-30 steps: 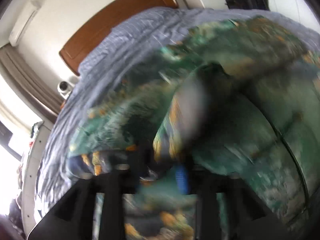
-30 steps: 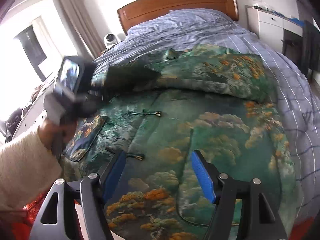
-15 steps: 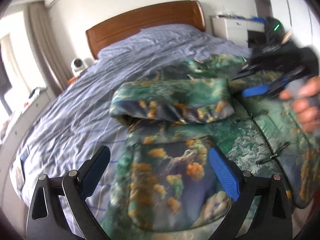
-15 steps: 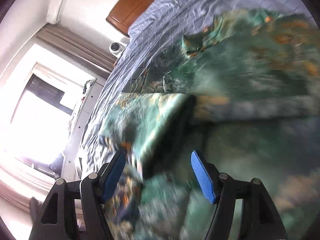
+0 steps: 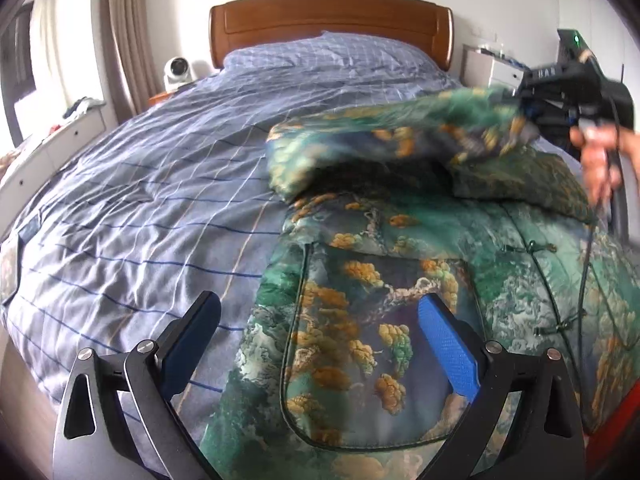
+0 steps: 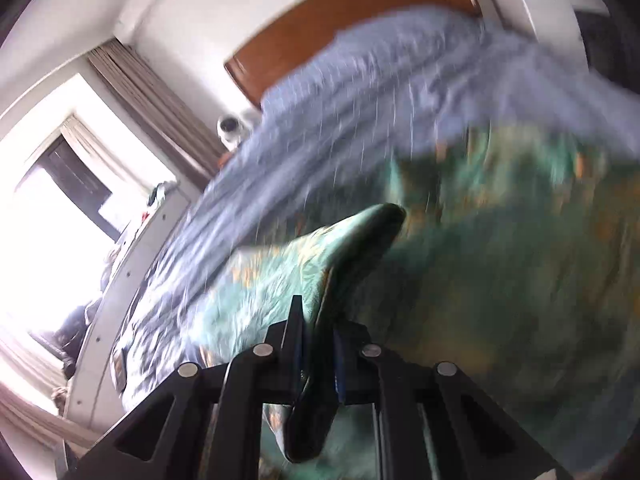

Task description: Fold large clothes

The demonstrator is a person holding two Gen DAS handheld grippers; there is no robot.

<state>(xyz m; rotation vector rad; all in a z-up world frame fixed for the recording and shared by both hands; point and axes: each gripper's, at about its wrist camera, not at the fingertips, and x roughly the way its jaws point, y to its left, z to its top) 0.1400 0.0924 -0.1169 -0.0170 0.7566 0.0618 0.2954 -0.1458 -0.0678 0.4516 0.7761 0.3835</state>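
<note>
Green padded jacket with orange trees [image 5: 400, 320] lies on the bed [image 5: 160, 184]. Right hand-held gripper [image 6: 318, 360] has just pinched its sleeve [image 5: 400, 136]; carry it across smoothly. Left hand-held gripper [image 5: 320, 336] hangs wide open, holding nothing.

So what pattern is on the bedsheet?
The bedsheet is blue-grey with a thin-lined check pattern, clearest in the left wrist view.

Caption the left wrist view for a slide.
Open left gripper hovers over green jacket; right gripper lifts its sleeve.
</note>
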